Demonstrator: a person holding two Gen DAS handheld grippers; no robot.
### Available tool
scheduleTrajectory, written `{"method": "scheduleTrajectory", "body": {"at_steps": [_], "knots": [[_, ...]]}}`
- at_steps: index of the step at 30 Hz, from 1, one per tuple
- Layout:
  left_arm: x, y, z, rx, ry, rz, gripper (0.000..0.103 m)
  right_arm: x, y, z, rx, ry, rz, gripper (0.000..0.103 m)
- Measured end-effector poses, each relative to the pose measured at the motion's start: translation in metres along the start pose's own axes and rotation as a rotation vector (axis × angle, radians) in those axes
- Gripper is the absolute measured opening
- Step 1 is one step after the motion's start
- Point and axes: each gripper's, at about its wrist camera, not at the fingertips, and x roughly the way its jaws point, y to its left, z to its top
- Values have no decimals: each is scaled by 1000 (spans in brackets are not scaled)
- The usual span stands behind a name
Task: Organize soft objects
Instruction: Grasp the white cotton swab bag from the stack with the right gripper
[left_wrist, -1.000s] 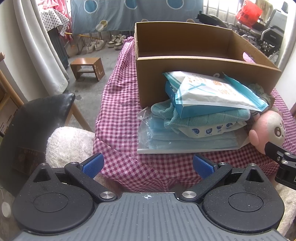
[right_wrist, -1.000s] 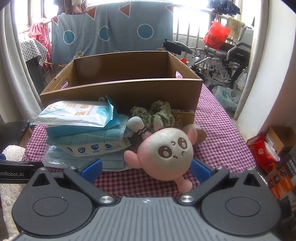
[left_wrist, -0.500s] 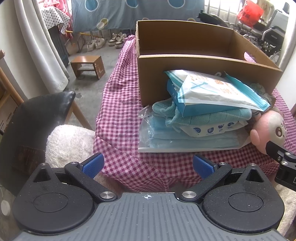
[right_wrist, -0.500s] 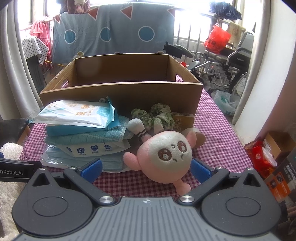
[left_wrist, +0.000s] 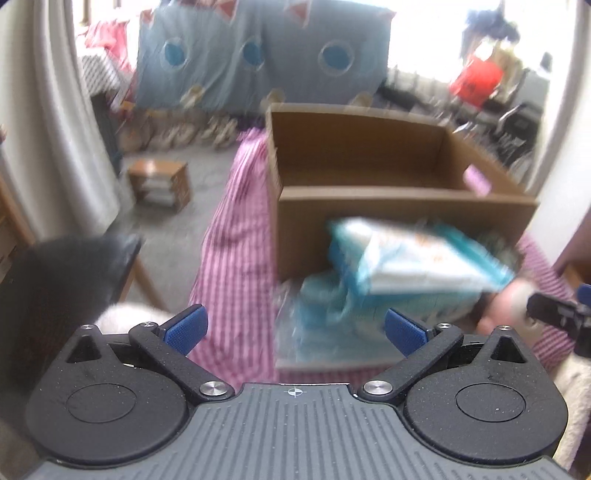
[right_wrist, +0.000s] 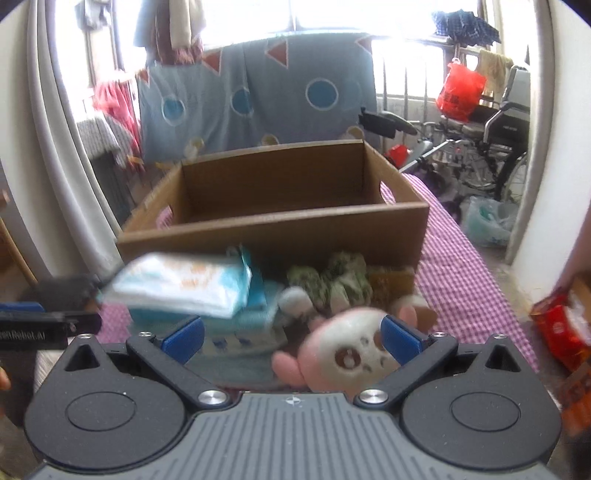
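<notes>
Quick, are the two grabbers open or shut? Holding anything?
Left gripper: open, holding nothing.
Right gripper: open, holding nothing; the plush sits just ahead.

We note daylight entering from the windows (right_wrist: 369, 44) at the rear, overexposed to white glare in both views. Motion blur smears the cardboard box (left_wrist: 388, 192), the soft packages (left_wrist: 406, 266) and the checkered surface (left_wrist: 236, 258). Each gripper body stays sharp. Fisheye distortion bends the curtains (right_wrist: 62, 147) at the edges, with dark corner vignetting.
</notes>
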Motion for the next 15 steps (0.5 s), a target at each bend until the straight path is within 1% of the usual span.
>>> {"method": "scheduleTrajectory", "body": {"at_steps": [2, 5, 7, 9, 10, 12, 13, 14, 15], "knots": [[-3, 2, 5, 20, -56, -57, 102, -1, -11, 9, 67, -31, 68, 103], [-4, 5, 14, 27, -119, -150, 102, 6, -24, 22, 154, -34, 180, 103], [0, 6, 21, 33, -131, -216, 102, 16, -27, 29, 194, -25, 235, 103], [8, 4, 28, 39, -119, -267, 102, 29, -27, 37, 214, 3, 267, 101], [13, 3, 32, 38, -104, -289, 102, 36, -25, 38, 216, 18, 280, 98], [23, 2, 38, 27, -70, -334, 101, 48, -20, 42, 220, 58, 308, 87], [28, 2, 41, 23, -53, -352, 100, 54, -18, 44, 217, 78, 320, 83], [32, 1, 43, 19, -39, -374, 97, 61, -16, 46, 215, 99, 328, 76], [36, 1, 44, 15, -23, -393, 94, 67, -13, 47, 213, 120, 331, 71]]}}
